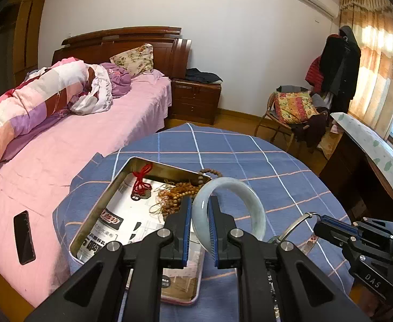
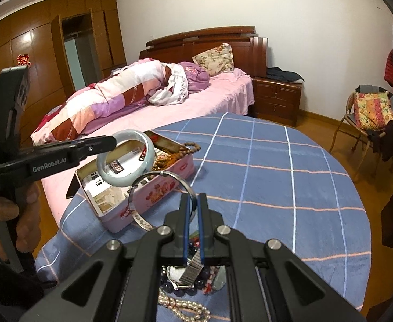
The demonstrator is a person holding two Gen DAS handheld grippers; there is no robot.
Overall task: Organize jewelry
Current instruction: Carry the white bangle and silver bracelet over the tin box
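Left wrist view is showing my left gripper [image 1: 199, 209] with its jaws clenching the rim of a pale green jade bangle [image 1: 230, 204], which is standing upright in the air above the near right corner of the open tin box [image 1: 99, 204]. Inside the tin, a red cord charm [image 1: 142, 181] and a tangle of brown wooden beads [image 1: 181, 194] are lying on printed paper. My right gripper [image 2: 193, 205] is clamping a thin silver bangle [image 2: 162, 196] between tightly closed jaws, holding it upright just beside the tin's pink side wall. The tin is sitting on the desk [image 2: 263, 177], which is wearing a blue checked cloth. Right wrist view is showing a pearl strand [image 2: 183, 308], dark beads and a metal watch band [image 2: 192, 269] lying on the cloth under my right gripper. A dark phone [image 1: 24, 237] is lying on the pink bed [image 1: 70, 145]
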